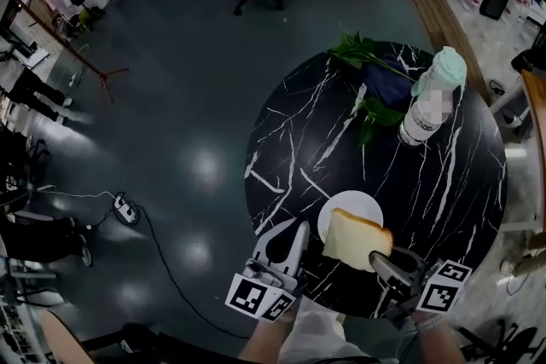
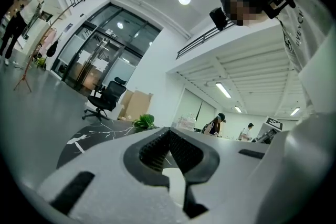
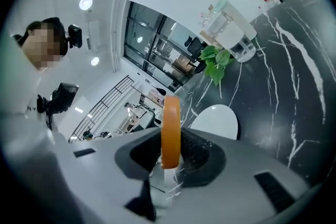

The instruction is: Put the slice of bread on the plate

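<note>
- Right gripper (image 1: 381, 262), lower right of the head view: jaws clamped on the slice of bread (image 1: 357, 239). In the right gripper view the slice stands edge-on between the pads, its orange crust facing the camera.
- Left gripper (image 1: 290, 245), lower centre-left of the head view: jaws drawn together at the tips with nothing between them. It sits just left of the slice and apart from it, taking no part in the hold.
- Slice attitude: tilted. Its broad pale face is turned up and to the left in the head view, neither flat nor fully on edge. Its long axis runs from lower left to upper right.
- Plate (image 1: 352, 204), white, on the black marble table (image 1: 444, 200), just beyond the slice. In the head view the slice overlaps the plate's lower right rim. In the right gripper view the plate lies ahead of the jaws and slightly right of the crust.
- Whether the slice touches the plate cannot be told. It appears held short of the plate's centre.
- Judgement: the right gripper is the working one. A short advance toward the upper left of the head view, plus further roll to lay the face flat, should precede release.
- Farther back, upper right: a clear bottle (image 1: 431, 98) and leafy sprigs (image 1: 363, 54), well apart from the plate.
</note>
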Demonstrator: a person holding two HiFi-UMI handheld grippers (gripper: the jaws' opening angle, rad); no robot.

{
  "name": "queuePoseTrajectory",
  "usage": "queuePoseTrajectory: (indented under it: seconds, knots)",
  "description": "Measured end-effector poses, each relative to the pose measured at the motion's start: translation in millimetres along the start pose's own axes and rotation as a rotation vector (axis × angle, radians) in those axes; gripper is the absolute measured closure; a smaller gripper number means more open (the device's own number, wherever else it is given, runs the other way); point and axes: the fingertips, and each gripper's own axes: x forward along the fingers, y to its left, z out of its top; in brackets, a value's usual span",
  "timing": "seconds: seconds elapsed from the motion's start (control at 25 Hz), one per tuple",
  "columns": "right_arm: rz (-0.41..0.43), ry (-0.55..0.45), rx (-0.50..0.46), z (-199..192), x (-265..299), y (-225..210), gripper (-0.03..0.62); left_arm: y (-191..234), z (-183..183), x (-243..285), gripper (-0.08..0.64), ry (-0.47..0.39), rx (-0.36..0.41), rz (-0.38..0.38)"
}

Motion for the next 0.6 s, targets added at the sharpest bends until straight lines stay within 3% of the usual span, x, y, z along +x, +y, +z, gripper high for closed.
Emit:
queuePoseTrajectory:
  seconds: [0.16,0.4,0.6]
  knots:
    - [0.02,0.004,0.087,6,18,-18,0.5,10,-12,16,0.552,0.012,0.035,-0.009]
    - [0.021,0.06,0.263,-3,33,-40,0.5,14,-20,26,0.552,0.013,0.02,-0.011]
    - [-0.009,0.083,0.345,-9,38,-53,0.5,16,-22,24,0.552,0.011,0.007,-0.011]
